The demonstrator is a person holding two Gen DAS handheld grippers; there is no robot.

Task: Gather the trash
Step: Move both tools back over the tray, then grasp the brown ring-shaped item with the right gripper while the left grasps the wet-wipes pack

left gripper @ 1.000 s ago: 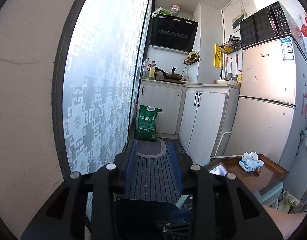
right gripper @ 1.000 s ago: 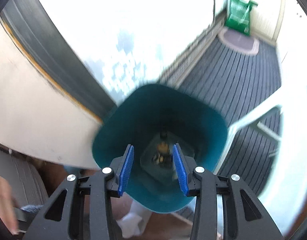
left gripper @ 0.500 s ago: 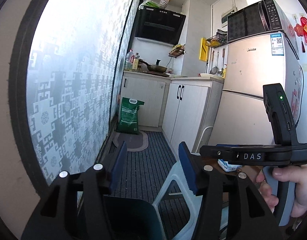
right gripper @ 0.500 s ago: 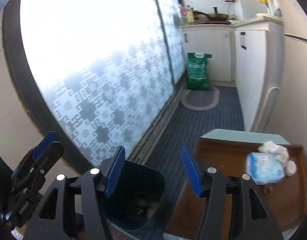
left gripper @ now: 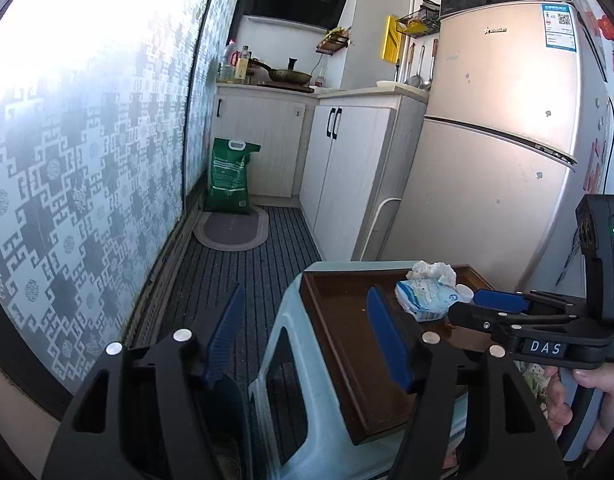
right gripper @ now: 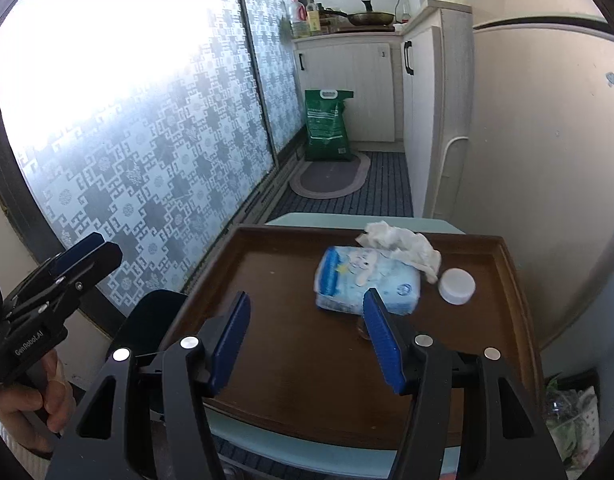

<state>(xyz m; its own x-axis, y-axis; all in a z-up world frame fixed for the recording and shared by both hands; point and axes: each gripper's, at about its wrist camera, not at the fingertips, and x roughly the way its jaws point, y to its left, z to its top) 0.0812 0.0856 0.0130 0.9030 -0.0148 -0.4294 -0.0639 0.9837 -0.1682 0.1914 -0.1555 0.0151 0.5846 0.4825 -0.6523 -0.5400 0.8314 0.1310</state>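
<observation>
A brown wooden tray (right gripper: 275,280) (left gripper: 347,320) lies on a pale blue plastic stool (left gripper: 319,420). On it are a blue tissue pack (right gripper: 367,284) (left gripper: 423,300), a crumpled white tissue (right gripper: 403,244) (left gripper: 433,270) leaning on the pack's far side, and a white cap (right gripper: 457,286) (left gripper: 464,291). My right gripper (right gripper: 307,300) (left gripper: 467,308) hovers open over the tray, just short of the pack, nothing between its pads. My left gripper (left gripper: 303,296) (right gripper: 99,248) is beside the stool's left edge, its empty jaws opening. A dark teal bin (right gripper: 151,320) (left gripper: 227,412) stands left of the stool.
A frosted patterned sliding door (left gripper: 87,200) runs along the left. A fridge (left gripper: 495,160) and white cabinets (left gripper: 347,168) close the right side. A green bag (left gripper: 229,178) and an oval mat (left gripper: 231,230) lie at the far end of the striped floor. A plastic bag (right gripper: 571,412) sits right of the stool.
My right gripper has come up out of the bin and swung right over the tray, opening wider. My left gripper has moved toward the stool and its jaws have spread.
</observation>
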